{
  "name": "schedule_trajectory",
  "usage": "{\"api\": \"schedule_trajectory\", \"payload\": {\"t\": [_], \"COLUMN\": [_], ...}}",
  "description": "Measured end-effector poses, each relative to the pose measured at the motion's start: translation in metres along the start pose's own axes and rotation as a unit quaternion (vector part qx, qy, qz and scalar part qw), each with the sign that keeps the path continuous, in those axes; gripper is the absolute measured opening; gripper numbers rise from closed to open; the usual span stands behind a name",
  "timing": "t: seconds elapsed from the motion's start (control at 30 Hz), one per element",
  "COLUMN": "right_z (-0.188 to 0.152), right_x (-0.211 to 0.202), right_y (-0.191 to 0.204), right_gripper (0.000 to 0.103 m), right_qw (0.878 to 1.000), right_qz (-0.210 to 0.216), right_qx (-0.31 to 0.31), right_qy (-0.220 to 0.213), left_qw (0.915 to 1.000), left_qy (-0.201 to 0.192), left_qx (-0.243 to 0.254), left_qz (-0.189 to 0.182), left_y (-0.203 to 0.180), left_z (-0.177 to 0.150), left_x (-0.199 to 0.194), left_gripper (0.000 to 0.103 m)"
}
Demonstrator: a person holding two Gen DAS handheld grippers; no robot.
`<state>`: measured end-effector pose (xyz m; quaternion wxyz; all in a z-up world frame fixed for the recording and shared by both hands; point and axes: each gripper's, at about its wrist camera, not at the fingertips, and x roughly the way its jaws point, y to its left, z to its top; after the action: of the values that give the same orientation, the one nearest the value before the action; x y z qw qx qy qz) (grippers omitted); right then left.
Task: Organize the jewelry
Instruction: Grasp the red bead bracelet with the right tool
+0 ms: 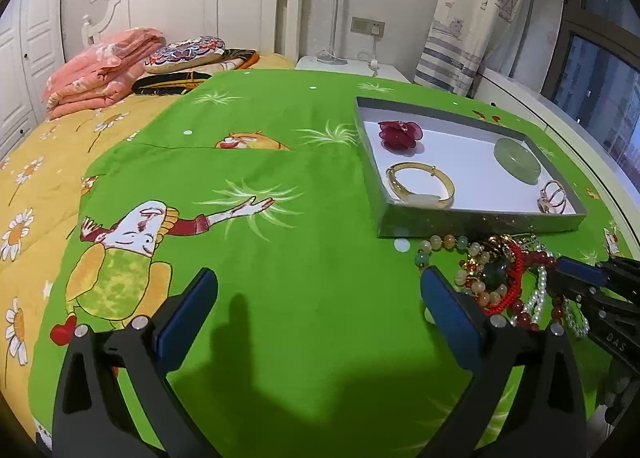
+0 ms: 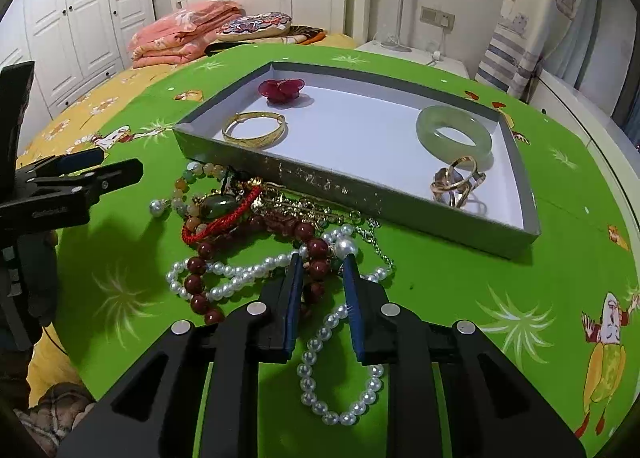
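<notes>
- Jewelry pile of tangled beaded strands lay beside your grey cardboard tray.
- Your right gripper pinched dark red beads.
- Your left gripper gaped, holding nothing.

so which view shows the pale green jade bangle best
The right wrist view: the pale green jade bangle lies flat in the grey tray, its open ring and centre hole plain to see. In the left wrist view the same bangle is smaller and foreshortened, reading almost as a solid disc.

One tray, two bangles, one flower.
</notes>
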<state>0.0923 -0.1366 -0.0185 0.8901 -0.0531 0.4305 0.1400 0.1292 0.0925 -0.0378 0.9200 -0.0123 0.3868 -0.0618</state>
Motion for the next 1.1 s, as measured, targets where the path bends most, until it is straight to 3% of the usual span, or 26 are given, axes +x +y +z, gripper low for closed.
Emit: {"api": "schedule_trajectory", "payload": {"t": [0.33,0.6,0.73,0.8,0.87,0.93,1.1], "right_z": [-0.004,-0.007,-0.014,-0.017,-0.021,-0.024,-0.027], "right_x": [-0.006,-0.045,-0.067,-0.072,-0.074,-0.075,-0.086], "right_y": [0.013,-0.016,-0.036,-0.043,-0.046,-0.049,-0.057], "right_gripper": [0.013,0.013,0.013,0.013,0.013,0.013,0.013], "right_qw": [0.999,0.996,0.994,0.993,0.993,0.992,0.99], "right_qz": [-0.035,-0.045,-0.055,-0.059,-0.058,-0.056,-0.044], "right_qx": [-0.034,0.013,0.036,0.044,0.05,0.055,0.071], "right_qy": [-0.024,-0.07,-0.09,-0.093,-0.093,-0.094,-0.112], "left_qw": [0.9999,0.9993,0.9977,0.9952,0.9914,0.9884,0.9829], "left_qy": [0.009,0.002,0.0,-0.005,-0.005,0.001,0.014], "left_qx": [0.006,0.037,0.049,0.074,0.106,0.128,0.159], "left_qz": [-0.007,-0.004,-0.048,-0.065,-0.076,-0.082,-0.091], "left_y": [-0.002,-0.015,-0.035,-0.054,-0.074,-0.088,-0.11], "left_z": [-0.001,-0.001,-0.005,-0.007,-0.01,-0.014,-0.016], "left_x": [0.003,-0.004,-0.016,-0.021,-0.022,-0.018,-0.006], "left_gripper": [0.098,0.098,0.097,0.088,0.067,0.062,0.034]}}
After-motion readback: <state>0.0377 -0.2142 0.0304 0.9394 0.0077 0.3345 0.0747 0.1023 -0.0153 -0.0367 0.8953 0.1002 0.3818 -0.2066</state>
